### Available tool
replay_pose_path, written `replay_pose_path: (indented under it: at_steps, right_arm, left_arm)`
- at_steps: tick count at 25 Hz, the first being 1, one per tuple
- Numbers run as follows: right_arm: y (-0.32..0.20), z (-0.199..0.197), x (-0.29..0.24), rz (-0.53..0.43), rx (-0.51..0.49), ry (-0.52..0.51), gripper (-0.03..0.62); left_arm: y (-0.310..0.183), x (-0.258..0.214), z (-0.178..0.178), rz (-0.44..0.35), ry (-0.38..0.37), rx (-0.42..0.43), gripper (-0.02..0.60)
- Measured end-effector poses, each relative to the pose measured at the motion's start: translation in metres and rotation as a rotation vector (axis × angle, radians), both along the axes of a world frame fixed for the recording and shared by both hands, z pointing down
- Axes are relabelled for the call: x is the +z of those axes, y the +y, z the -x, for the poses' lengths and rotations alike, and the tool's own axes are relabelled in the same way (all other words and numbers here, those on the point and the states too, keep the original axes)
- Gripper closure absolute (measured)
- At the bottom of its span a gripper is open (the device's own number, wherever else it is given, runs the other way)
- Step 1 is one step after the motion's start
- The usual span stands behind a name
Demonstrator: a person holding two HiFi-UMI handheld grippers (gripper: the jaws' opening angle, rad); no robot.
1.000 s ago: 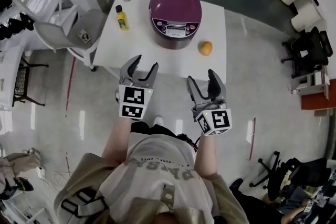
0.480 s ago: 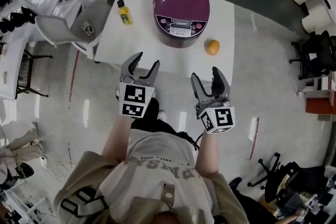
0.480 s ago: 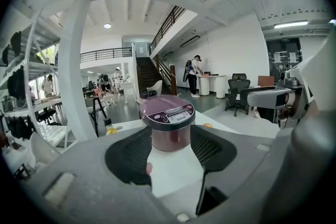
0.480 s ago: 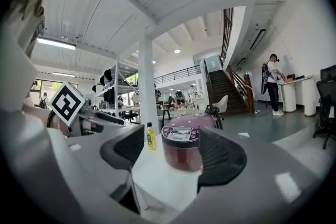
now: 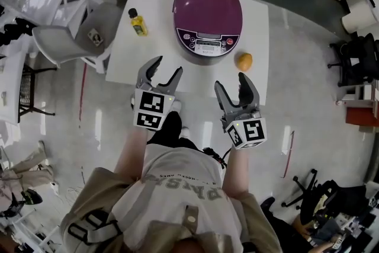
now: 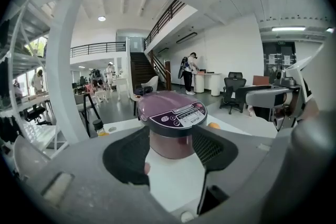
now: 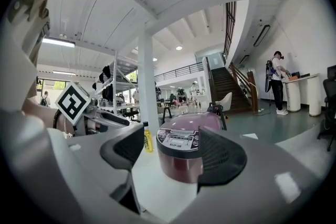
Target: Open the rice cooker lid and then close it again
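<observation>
A purple rice cooker [image 5: 207,15] with its lid down stands at the far middle of the white table [image 5: 148,50], its control panel facing me. My left gripper [image 5: 166,68] hovers over the table's near edge, left of the cooker. Its jaws have just been opening and nothing is between them. My right gripper [image 5: 231,83] hangs just off the near edge, open and empty. In the left gripper view the rice cooker [image 6: 170,123] sits ahead between the left gripper's [image 6: 172,153] pads. The right gripper view shows the rice cooker [image 7: 181,152] beyond the right gripper's [image 7: 173,155] spread jaws.
A small yellow bottle [image 5: 138,22] stands left of the cooker and an orange [image 5: 244,60] lies at its right front. A white chair [image 5: 77,38] stands at the table's left. Office chairs and shelving ring the room.
Both grippers have moved forward toward the table, and the left one now reaches over its near edge. The cooker's lid stays down.
</observation>
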State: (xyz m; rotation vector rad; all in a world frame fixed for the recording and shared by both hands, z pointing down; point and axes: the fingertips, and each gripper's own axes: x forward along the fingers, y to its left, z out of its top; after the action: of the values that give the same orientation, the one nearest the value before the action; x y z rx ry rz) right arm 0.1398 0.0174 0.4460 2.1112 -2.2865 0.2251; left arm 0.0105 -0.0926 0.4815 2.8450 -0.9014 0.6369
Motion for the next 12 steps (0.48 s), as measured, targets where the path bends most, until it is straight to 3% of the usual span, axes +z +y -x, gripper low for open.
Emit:
replay_pose_path:
  at_steps: [12]
  right_arm:
    - [-0.078,-0.014,0.020,0.081,-0.053,0.049,0.286]
  left_arm:
    - [-0.078,0.017,-0.034,0.011,-0.071,0.166,0.262]
